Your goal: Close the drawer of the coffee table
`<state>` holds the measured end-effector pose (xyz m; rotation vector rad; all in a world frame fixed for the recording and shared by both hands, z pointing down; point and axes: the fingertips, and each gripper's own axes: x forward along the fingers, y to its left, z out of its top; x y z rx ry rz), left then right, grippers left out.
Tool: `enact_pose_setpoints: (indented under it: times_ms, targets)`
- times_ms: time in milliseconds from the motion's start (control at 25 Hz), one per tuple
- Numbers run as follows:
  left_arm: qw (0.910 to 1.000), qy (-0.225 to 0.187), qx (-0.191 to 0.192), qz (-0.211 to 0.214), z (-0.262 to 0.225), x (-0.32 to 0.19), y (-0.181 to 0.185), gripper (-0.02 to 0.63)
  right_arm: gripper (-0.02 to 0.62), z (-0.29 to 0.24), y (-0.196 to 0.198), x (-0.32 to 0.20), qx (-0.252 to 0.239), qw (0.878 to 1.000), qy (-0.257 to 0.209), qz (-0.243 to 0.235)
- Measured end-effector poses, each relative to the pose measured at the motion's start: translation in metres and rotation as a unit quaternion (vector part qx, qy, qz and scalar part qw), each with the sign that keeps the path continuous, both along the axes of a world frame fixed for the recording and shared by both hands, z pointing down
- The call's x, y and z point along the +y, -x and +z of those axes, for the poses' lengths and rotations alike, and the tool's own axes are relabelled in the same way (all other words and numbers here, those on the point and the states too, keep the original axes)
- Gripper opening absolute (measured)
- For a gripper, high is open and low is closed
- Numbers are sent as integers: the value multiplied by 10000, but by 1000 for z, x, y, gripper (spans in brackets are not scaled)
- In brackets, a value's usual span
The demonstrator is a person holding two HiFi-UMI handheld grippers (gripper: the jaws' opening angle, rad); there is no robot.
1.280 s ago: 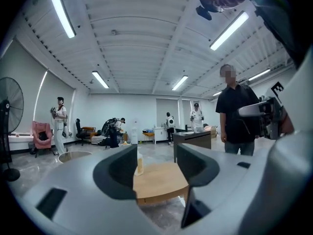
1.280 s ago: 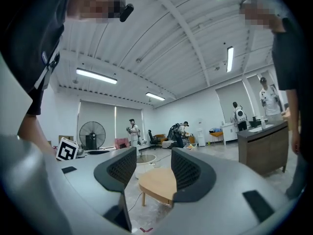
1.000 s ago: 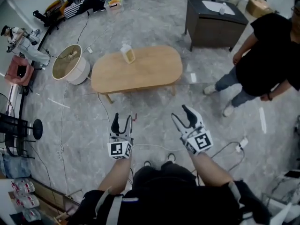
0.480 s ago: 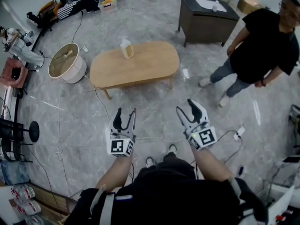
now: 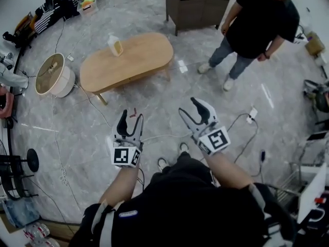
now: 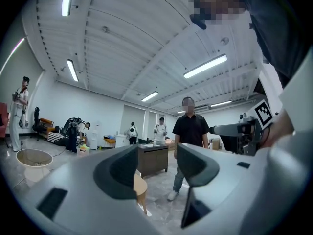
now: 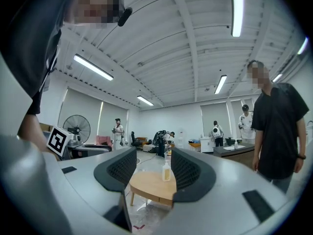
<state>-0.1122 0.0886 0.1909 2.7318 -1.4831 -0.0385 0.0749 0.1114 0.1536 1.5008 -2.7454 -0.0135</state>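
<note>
The oval wooden coffee table (image 5: 126, 59) stands on the grey floor well ahead of me, with a small bottle (image 5: 114, 45) on its top. No drawer shows on it from here. My left gripper (image 5: 131, 116) is held over the floor, open and empty. My right gripper (image 5: 188, 106) is beside it, also open with nothing between its jaws. In the right gripper view the table (image 7: 151, 186) and bottle (image 7: 167, 171) sit in the gap of the jaws. In the left gripper view only the table's end (image 6: 141, 187) shows past the left jaw.
A dark cabinet (image 5: 198, 4) stands beyond the table, and a person in black (image 5: 257, 19) stands to its right. A round drum (image 5: 51, 76) sits left of the table. Cables (image 5: 241, 122) trail across the floor near my feet.
The view has swung right, so the table and drum sit further left in the frame. Both grippers stay open and have risen slightly.
</note>
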Motion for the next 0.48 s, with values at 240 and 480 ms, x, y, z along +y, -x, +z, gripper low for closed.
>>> enact_pose_setpoints:
  times_ms: [240,480]
  targets:
    - [9997,-110,15,217,-25,28,-19,250,218,-14,-2,28,-60,9999,-11,-128]
    - [9993,-158,-66,333,-37,55,-47,239,218,-19,-2,59,-196,9978,47,-635]
